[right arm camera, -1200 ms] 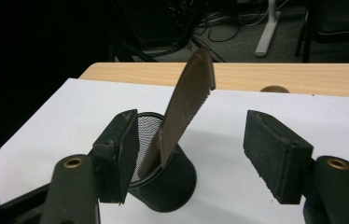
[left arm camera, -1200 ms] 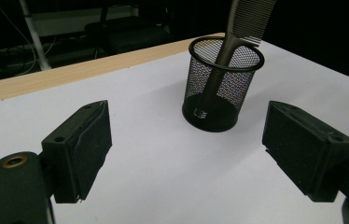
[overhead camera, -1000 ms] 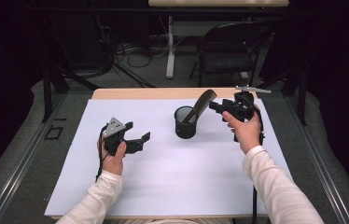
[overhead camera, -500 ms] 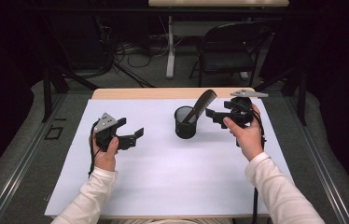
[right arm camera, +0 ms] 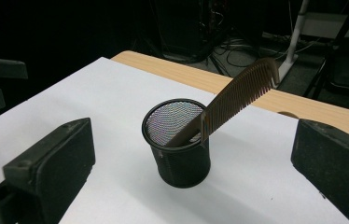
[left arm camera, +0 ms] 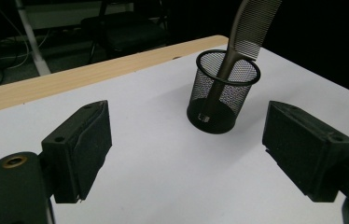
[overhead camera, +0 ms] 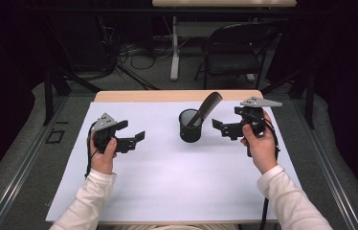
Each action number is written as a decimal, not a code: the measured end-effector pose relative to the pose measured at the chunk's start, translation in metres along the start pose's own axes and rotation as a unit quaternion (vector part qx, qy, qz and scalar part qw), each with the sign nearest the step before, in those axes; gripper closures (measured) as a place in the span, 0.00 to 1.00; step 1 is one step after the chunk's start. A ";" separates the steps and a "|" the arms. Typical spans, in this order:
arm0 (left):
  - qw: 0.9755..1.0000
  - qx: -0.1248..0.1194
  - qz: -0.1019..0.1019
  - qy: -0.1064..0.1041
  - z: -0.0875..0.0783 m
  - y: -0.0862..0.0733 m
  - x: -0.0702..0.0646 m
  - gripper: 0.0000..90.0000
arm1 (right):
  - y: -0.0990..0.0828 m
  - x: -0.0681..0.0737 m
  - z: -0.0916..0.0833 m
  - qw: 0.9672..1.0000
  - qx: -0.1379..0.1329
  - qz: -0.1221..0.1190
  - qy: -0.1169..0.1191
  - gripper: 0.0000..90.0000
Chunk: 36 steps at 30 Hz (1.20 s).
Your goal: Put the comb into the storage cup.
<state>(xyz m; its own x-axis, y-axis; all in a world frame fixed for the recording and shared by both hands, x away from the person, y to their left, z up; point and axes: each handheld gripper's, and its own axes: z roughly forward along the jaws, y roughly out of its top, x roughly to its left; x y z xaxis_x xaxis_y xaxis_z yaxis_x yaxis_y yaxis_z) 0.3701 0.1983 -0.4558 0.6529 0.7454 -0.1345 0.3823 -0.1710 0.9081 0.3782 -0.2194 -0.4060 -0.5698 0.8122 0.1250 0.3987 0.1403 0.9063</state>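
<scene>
No writing shows anywhere. The comb (overhead camera: 206, 108) stands handle-down in the mesh cup (overhead camera: 190, 127), leaning up toward the right gripper (overhead camera: 219, 127). That gripper and the left gripper (overhead camera: 136, 139) both have wide, empty jaws

Lit evenly from overhead, with the white table cover (overhead camera: 177, 187) bright and the room behind sunk in near darkness. Soft, short shadow cast beside the mesh cup (overhead camera: 190, 126) in the high view. Slightly soft focus throughout; near jaws blurred in both gripper views, and mild moiré seen on the cup's mesh in the right gripper view.
</scene>
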 end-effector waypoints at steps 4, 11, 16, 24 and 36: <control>1.000 0.001 -0.001 -0.004 -0.002 0.001 0.003 0.18 | -0.003 0.002 -0.005 1.000 -0.003 -0.003 0.000 0.00; 1.000 0.003 0.004 -0.015 -0.006 0.005 0.001 0.18 | -0.009 0.003 -0.014 1.000 -0.005 -0.011 -0.004 0.00; 1.000 0.005 0.008 -0.019 -0.010 0.004 0.000 0.18 | -0.012 0.004 -0.019 1.000 -0.002 -0.011 -0.002 0.00; 0.999 0.000 0.029 -0.013 -0.023 0.003 -0.001 0.18 | -0.022 0.013 -0.024 0.999 0.014 -0.040 -0.013 0.00; 0.999 0.000 0.032 -0.021 -0.046 -0.015 -0.001 0.18 | -0.054 0.018 -0.031 0.999 0.012 -0.034 -0.015 0.00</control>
<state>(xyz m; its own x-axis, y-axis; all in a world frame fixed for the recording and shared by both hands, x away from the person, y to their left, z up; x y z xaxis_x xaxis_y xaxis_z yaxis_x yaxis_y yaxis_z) 0.3334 0.2298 -0.4506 0.7030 0.7050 -0.0933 0.3386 -0.2165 0.9157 0.3241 -0.2298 -0.4401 -0.5749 0.8166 0.0521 0.3769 0.2078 0.9027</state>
